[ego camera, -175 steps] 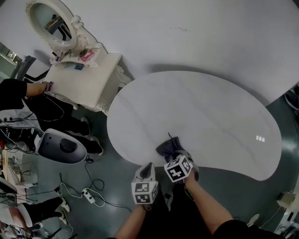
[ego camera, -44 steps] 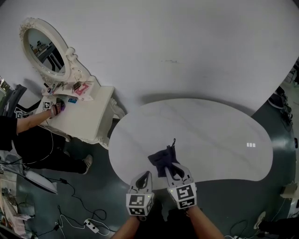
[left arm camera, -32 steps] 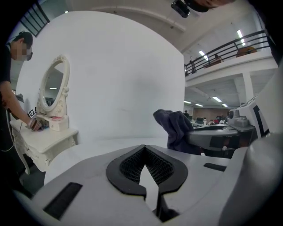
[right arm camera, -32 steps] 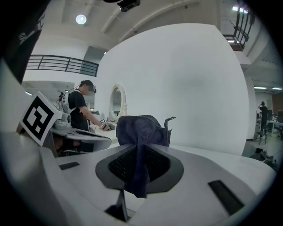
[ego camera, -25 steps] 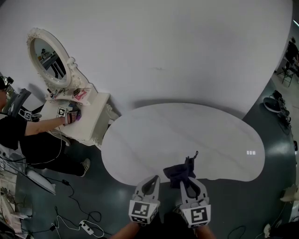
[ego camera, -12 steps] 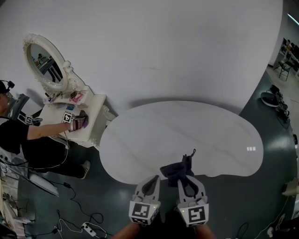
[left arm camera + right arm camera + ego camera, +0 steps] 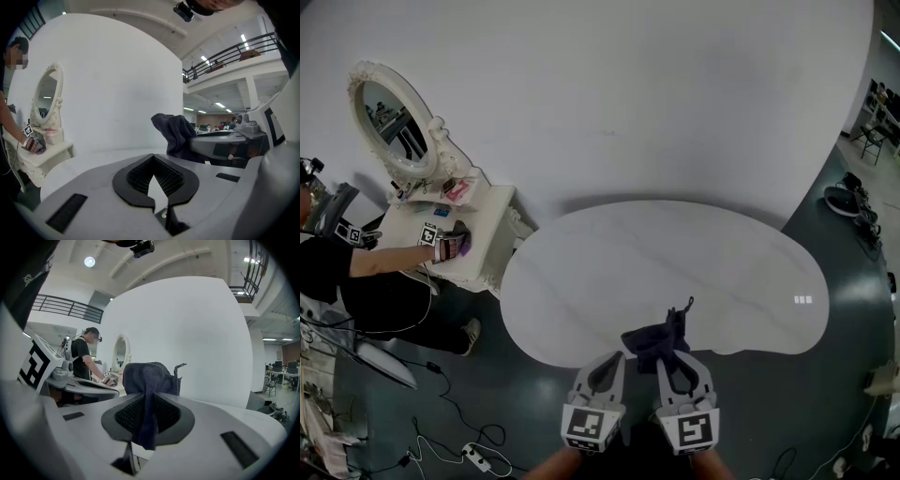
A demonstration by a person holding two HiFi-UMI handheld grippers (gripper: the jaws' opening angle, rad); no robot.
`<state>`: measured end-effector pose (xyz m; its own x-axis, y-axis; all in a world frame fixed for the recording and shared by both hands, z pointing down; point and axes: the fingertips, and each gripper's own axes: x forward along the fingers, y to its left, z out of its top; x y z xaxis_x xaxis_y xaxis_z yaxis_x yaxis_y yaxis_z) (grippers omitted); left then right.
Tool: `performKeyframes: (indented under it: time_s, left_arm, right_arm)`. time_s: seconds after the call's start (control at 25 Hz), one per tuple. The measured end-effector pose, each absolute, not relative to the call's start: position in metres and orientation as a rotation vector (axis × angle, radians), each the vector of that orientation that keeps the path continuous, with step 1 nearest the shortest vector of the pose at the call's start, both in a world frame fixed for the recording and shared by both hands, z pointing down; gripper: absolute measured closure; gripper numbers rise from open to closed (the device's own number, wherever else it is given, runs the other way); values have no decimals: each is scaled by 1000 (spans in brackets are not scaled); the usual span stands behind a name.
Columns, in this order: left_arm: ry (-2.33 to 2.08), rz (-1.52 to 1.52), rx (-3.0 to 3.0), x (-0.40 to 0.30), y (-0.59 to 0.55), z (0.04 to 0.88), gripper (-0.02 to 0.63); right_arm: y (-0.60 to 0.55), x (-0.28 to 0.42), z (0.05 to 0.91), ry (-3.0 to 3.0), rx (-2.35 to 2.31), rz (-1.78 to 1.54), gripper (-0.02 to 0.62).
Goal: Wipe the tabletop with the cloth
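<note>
A dark blue cloth [image 7: 653,338] lies bunched at the near edge of the white kidney-shaped tabletop [image 7: 675,267]. My right gripper [image 7: 675,364] is shut on its near end; in the right gripper view the cloth [image 7: 149,380] stands up out of the closed jaws of that gripper [image 7: 148,401] and a strip hangs down between the pads. My left gripper [image 7: 605,369] sits just left of it at the table's edge, shut with nothing in it. The left gripper view shows its own jaws [image 7: 153,158] closed, with the cloth [image 7: 172,135] and the right gripper [image 7: 220,144] to the right.
A white dresser [image 7: 473,239] with an oval mirror [image 7: 392,120] stands left of the table, and another person's hand [image 7: 448,244] works on it. Cables and a power strip [image 7: 478,457] lie on the dark floor at left. A white backdrop [image 7: 609,84] curves behind the table.
Over the last two seconds the cloth has been drawn by my right gripper towards the table's near edge. In the last half second almost nothing moved; the other person's hand shifted slightly.
</note>
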<state>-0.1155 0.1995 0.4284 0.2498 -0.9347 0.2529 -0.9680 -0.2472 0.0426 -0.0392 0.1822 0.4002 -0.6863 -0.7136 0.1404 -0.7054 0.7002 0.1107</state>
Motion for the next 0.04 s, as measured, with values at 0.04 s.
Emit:
performKeyframes:
  time_s: [0.04]
  left_arm:
    - [-1795, 260, 2329, -116, 199, 428, 603]
  right_arm:
    - [182, -39, 400, -2734, 1152, -74, 554]
